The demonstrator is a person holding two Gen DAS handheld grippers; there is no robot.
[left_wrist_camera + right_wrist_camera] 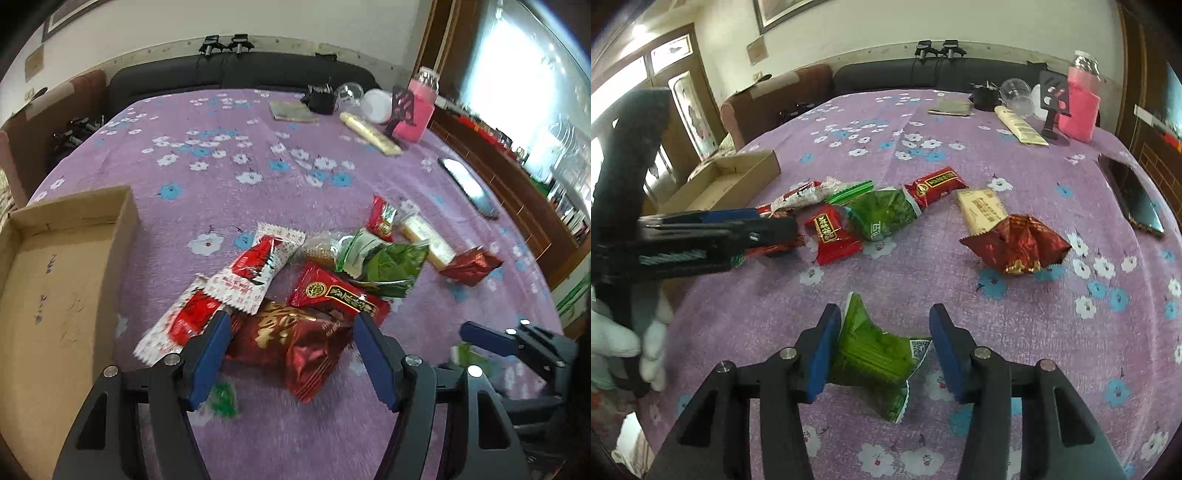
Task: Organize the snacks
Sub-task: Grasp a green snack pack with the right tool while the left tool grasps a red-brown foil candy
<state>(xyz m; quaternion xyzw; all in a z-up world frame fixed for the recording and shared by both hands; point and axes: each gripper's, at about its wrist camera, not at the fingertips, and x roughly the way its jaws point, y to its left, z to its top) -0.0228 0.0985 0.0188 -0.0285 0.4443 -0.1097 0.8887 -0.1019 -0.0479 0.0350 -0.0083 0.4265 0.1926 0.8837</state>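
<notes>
Several snack packets lie in a loose pile on the purple flowered tablecloth (229,173). My left gripper (291,354) is open, its jaws on either side of a dark red foil packet (291,343). Beside it lie white-and-red packets (255,269), a red bar (332,295) and a green packet (388,266). My right gripper (884,349) is open around a green packet (875,354) that lies apart from the pile. An open cardboard box (55,280) sits at the left. The left gripper also shows in the right wrist view (768,230).
A dark red foil packet (1015,243) and a cream wafer bar (982,208) lie to the right. A phone (1134,199) lies near the right edge. At the far side stand a pink-sleeved bottle (1078,107), a phone stand (1052,107), a tube (1019,125) and a clear cup (1015,92).
</notes>
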